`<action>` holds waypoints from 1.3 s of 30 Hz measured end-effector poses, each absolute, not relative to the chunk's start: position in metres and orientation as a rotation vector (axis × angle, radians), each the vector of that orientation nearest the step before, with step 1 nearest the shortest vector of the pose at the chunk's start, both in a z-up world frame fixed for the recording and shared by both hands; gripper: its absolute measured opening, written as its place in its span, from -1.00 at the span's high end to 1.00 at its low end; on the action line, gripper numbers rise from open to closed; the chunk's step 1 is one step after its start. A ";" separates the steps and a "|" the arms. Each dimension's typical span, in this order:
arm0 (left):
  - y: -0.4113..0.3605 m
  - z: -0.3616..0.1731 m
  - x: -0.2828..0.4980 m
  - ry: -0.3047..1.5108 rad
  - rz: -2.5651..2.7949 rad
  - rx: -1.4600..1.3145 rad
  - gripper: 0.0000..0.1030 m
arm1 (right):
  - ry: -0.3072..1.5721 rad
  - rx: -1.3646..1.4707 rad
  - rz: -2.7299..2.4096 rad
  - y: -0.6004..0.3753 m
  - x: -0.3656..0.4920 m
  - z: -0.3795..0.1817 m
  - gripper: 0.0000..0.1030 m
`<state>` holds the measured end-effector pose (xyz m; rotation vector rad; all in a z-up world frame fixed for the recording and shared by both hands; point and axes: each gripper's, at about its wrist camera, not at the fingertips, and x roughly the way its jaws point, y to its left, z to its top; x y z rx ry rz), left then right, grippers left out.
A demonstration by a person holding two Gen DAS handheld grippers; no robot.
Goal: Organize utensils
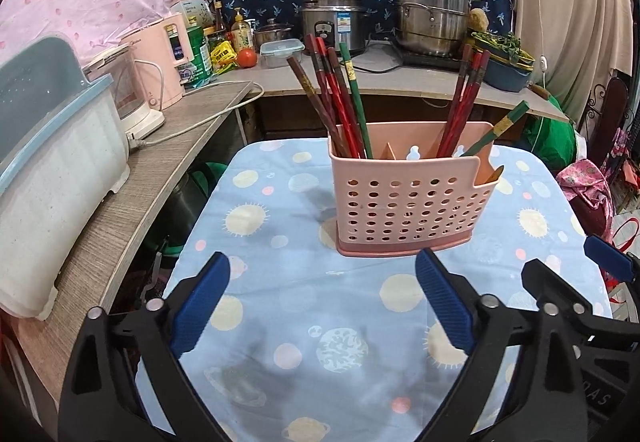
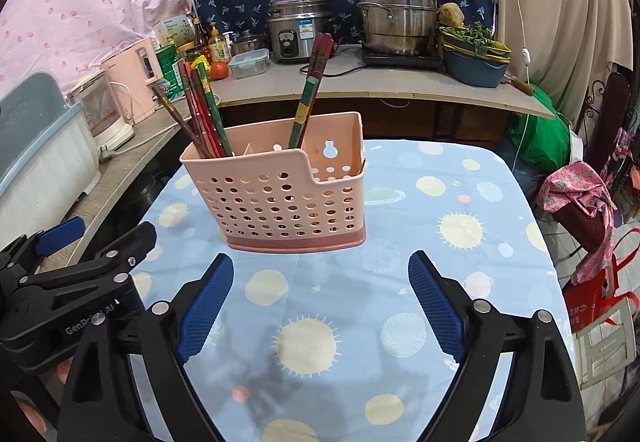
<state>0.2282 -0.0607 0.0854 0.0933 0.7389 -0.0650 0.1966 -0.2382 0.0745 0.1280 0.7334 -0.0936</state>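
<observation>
A pink perforated utensil holder (image 1: 408,197) stands on the blue patterned tablecloth (image 1: 280,322); it also shows in the right wrist view (image 2: 276,201). Several red, brown and green chopsticks (image 1: 336,97) lean in its left compartment, and a few more (image 1: 468,97) lean in the right one. In the right wrist view the left bunch (image 2: 200,109) and the right chopsticks (image 2: 312,89) stand in it too. My left gripper (image 1: 322,274) is open and empty, just in front of the holder. My right gripper (image 2: 320,274) is open and empty, also in front of it.
A wooden counter (image 1: 152,169) on the left holds a grey-blue dish box (image 1: 52,169) and a pink kettle (image 1: 168,57). The back shelf carries a rice cooker (image 1: 334,21), a steel steamer pot (image 1: 434,13) and bottles. Bags (image 2: 576,201) lie at the right.
</observation>
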 end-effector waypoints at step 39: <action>-0.055 0.070 0.237 0.765 -0.042 0.114 -0.84 | 0.746 0.092 -0.118 -0.244 0.205 0.068 -0.88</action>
